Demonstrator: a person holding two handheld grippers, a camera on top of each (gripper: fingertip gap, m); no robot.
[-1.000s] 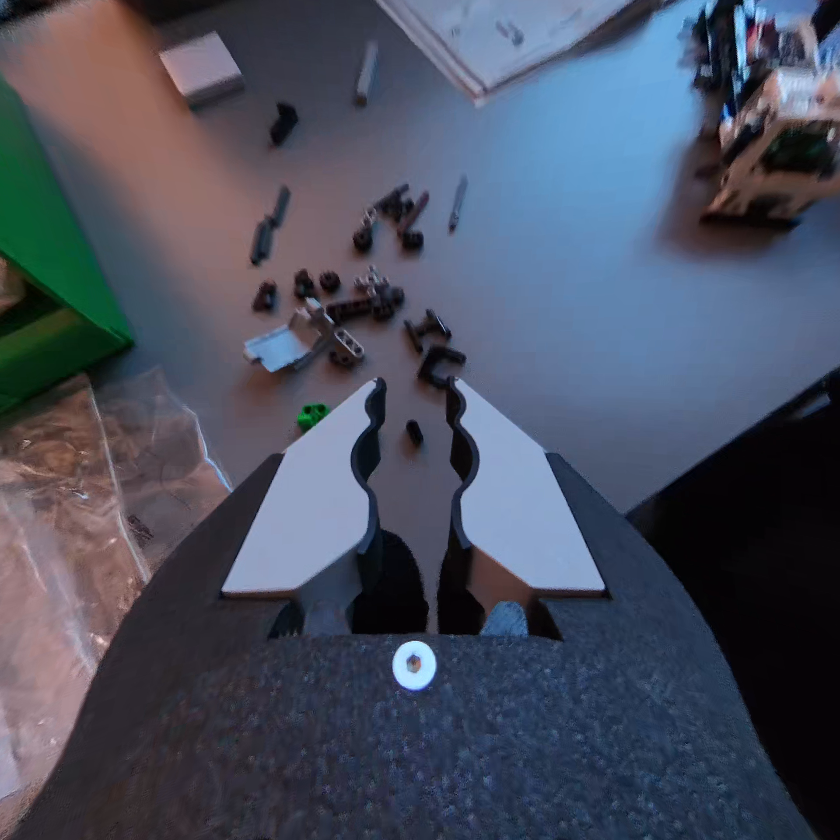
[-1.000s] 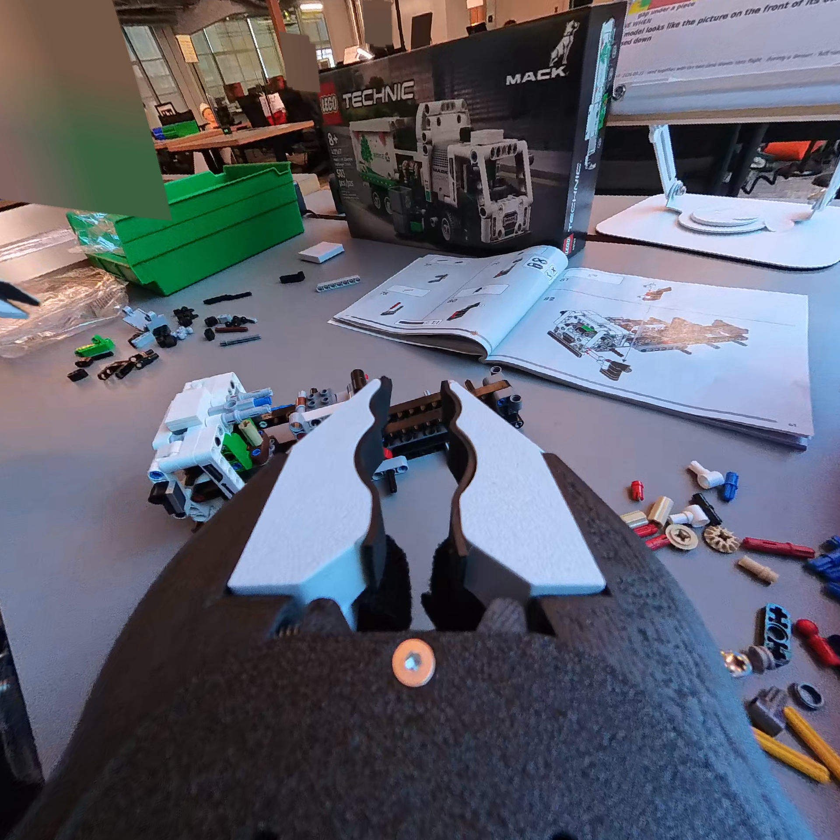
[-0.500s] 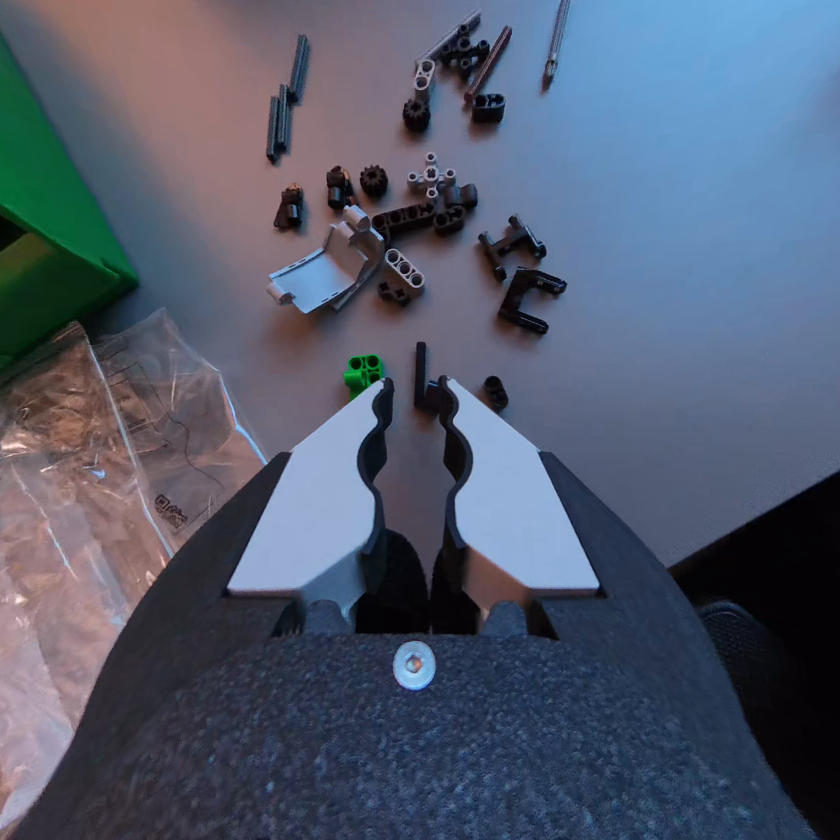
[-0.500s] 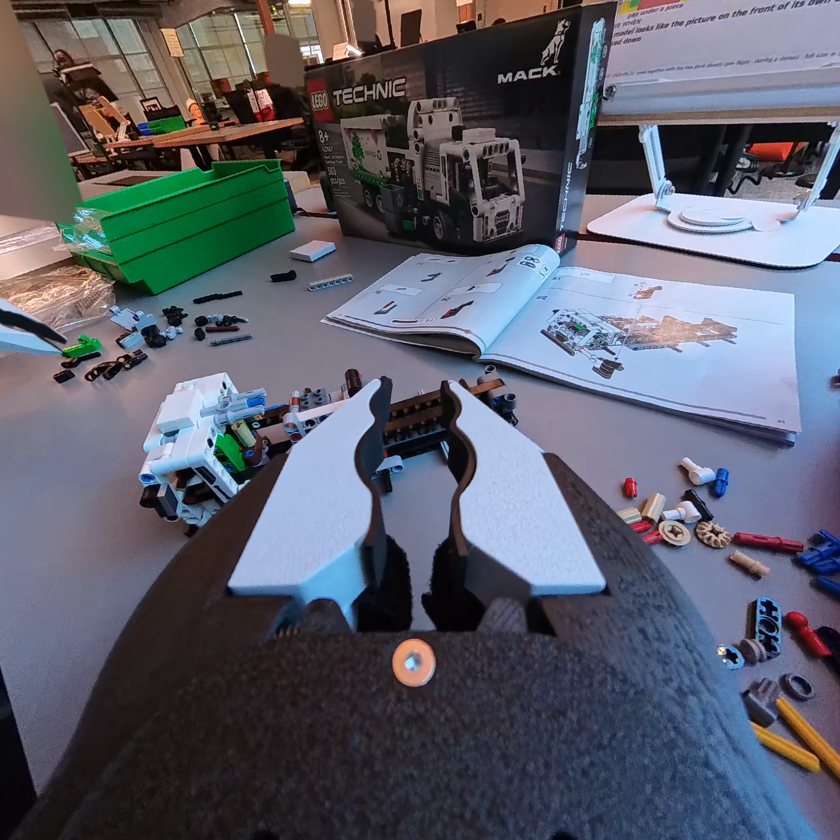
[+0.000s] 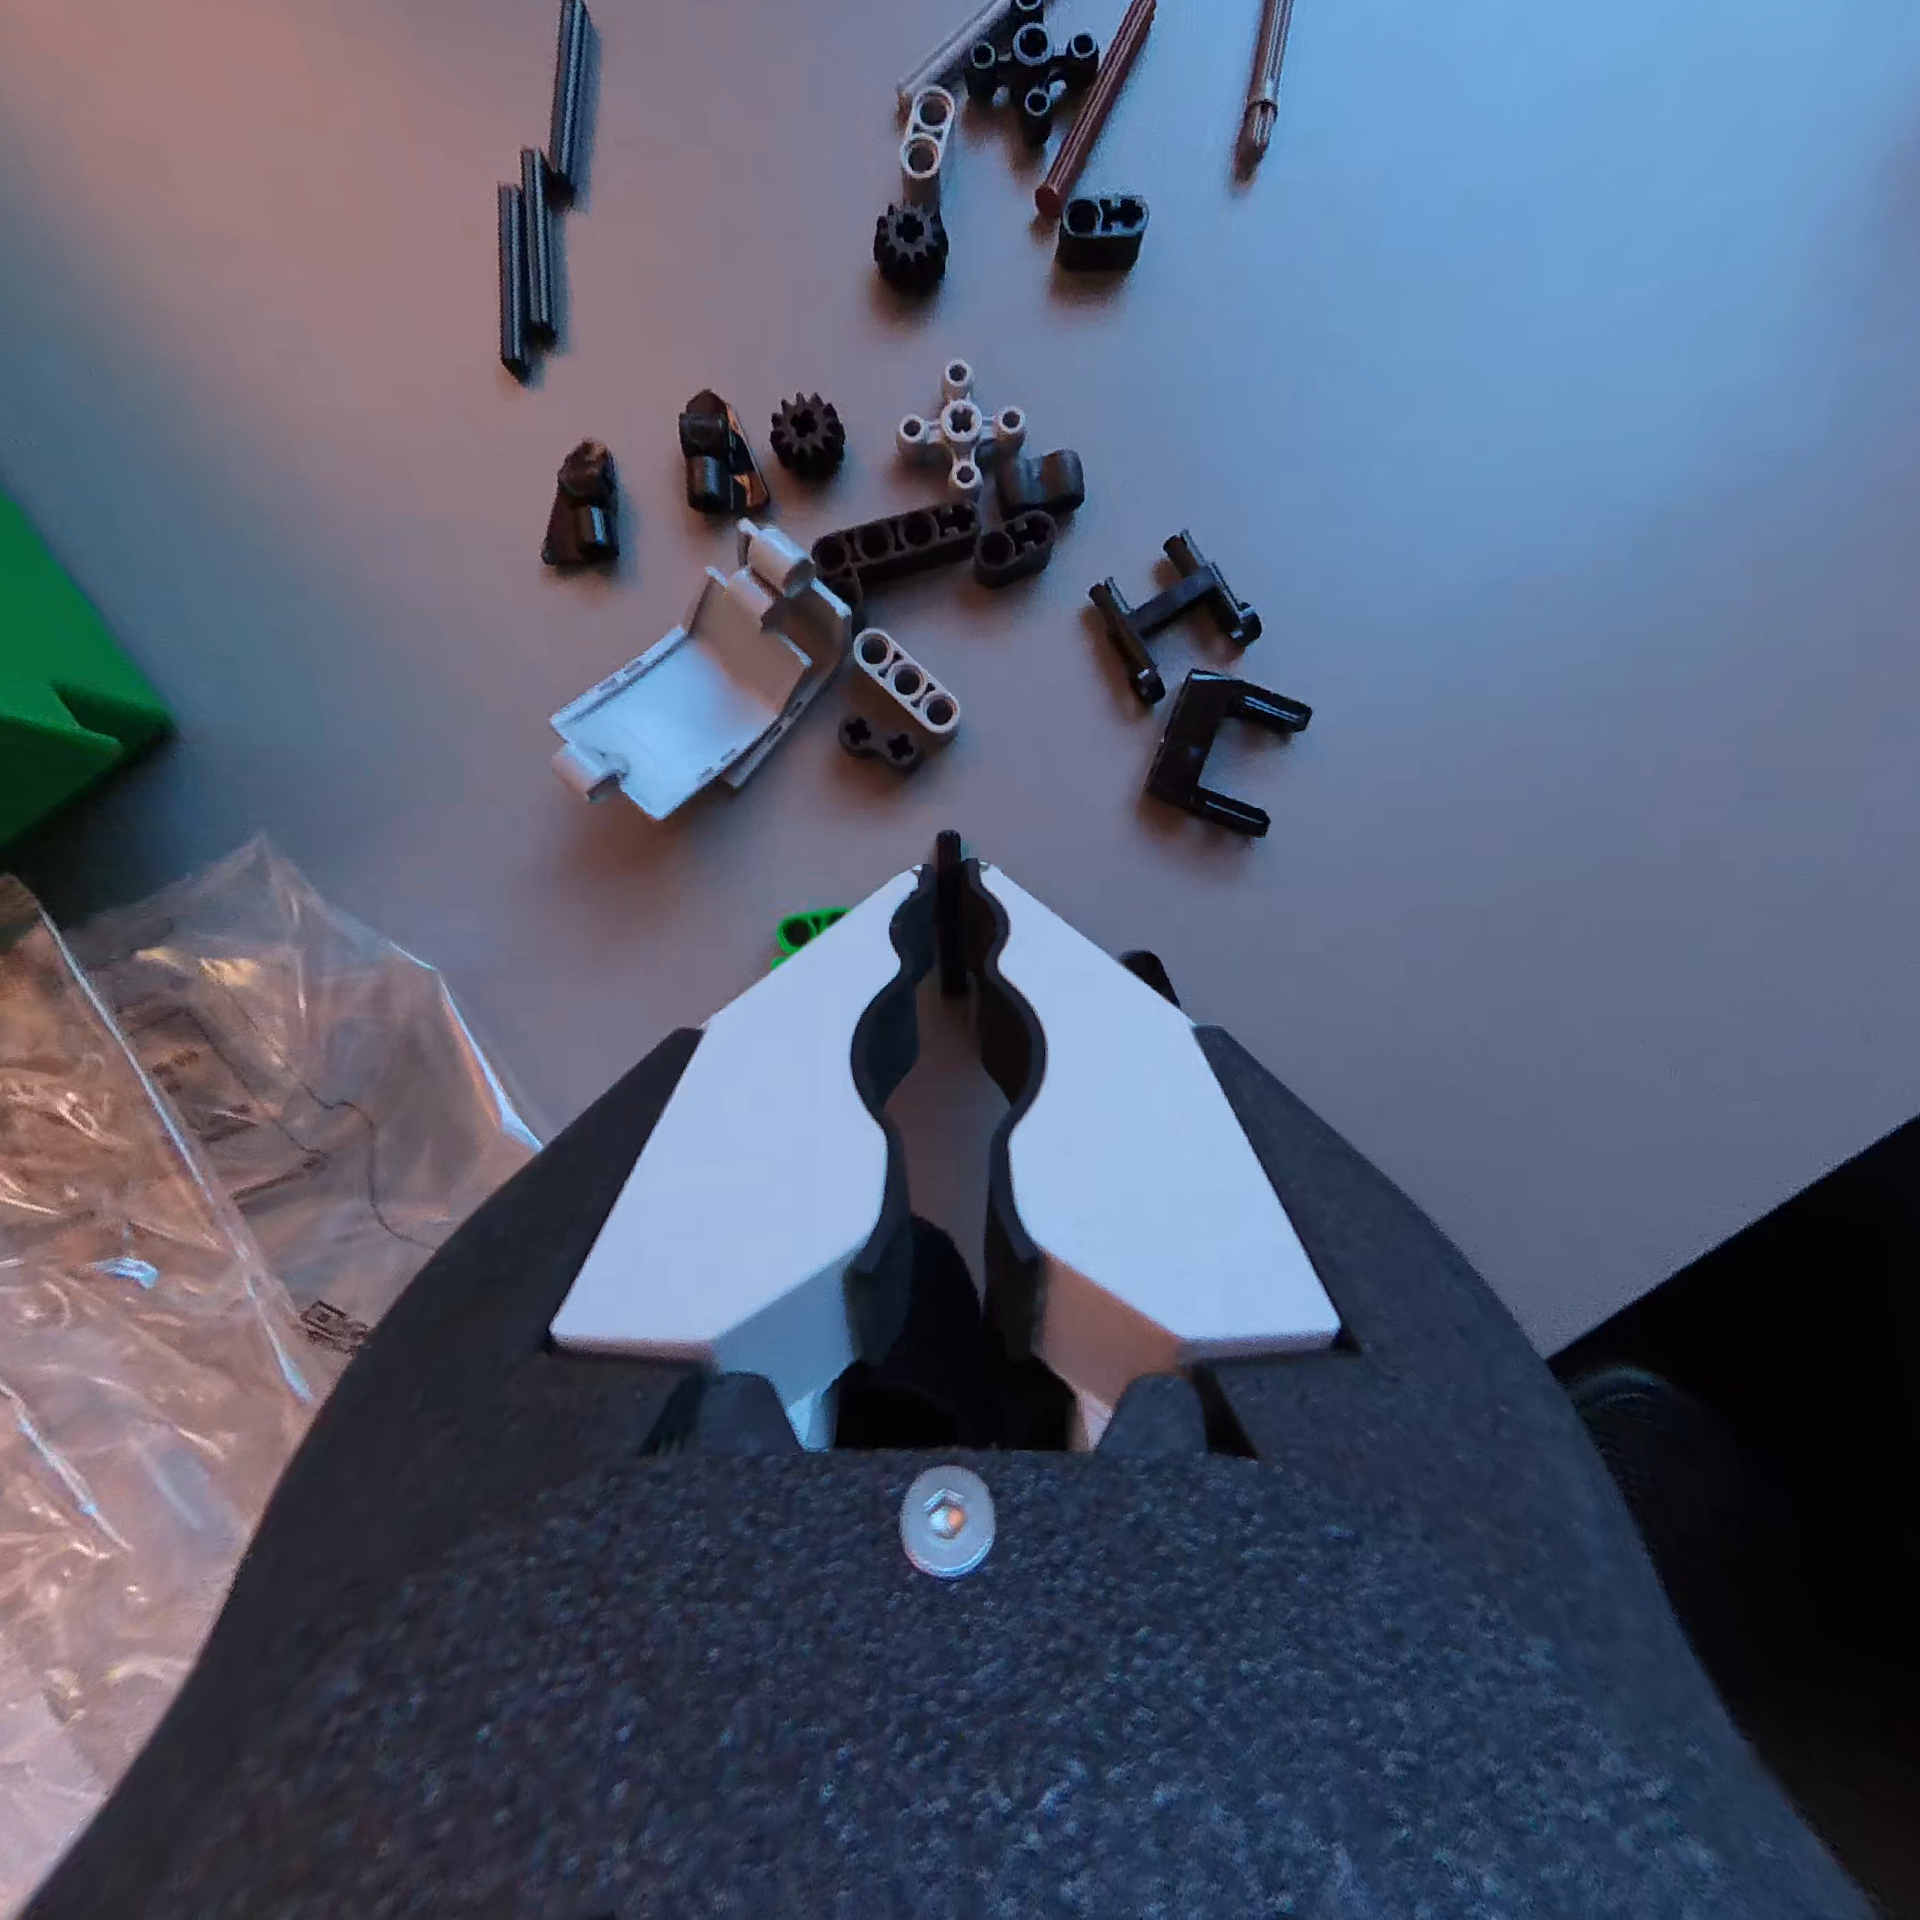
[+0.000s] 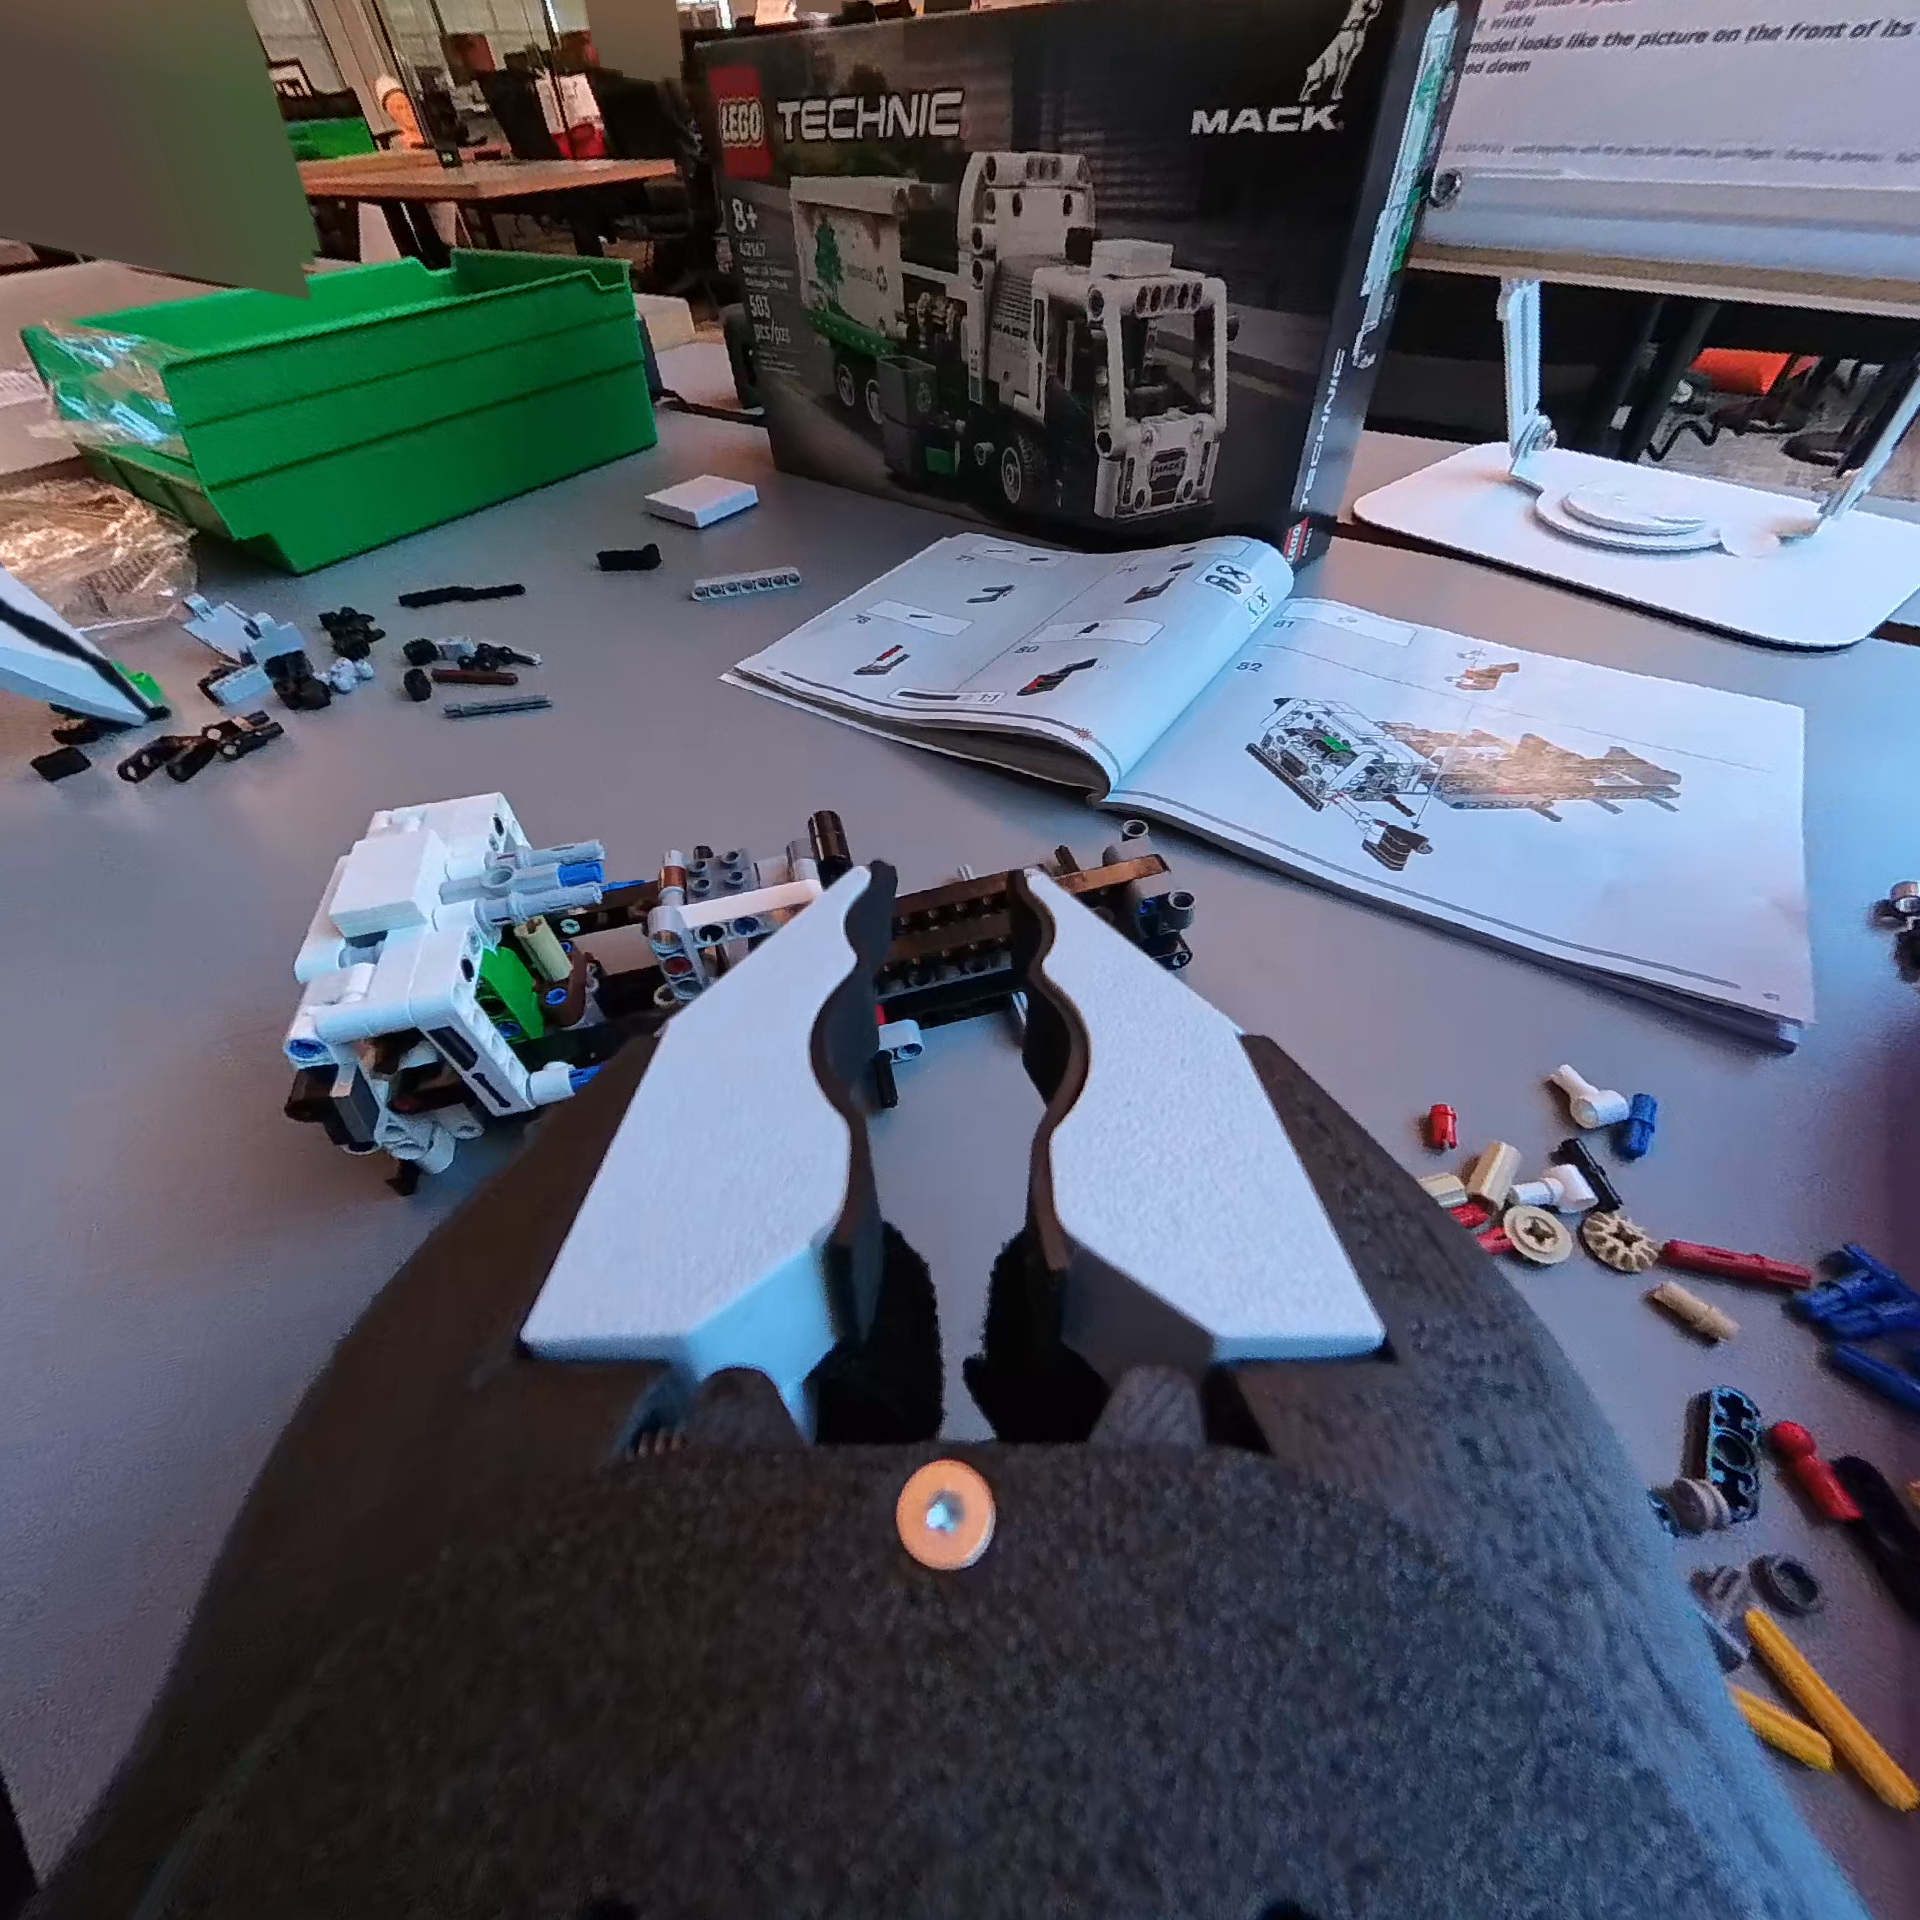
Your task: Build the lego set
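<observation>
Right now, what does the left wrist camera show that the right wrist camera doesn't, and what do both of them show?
Only the left wrist view shows the left gripper shut on a thin black lego pin, with a light grey curved panel piece and a black U-shaped piece just beyond it.

Only the right wrist view shows the open right gripper, the half-built white truck model, the open instruction booklet and the dark lego box.

Both show the green plastic bin, the clear plastic bags and the grey table.
</observation>
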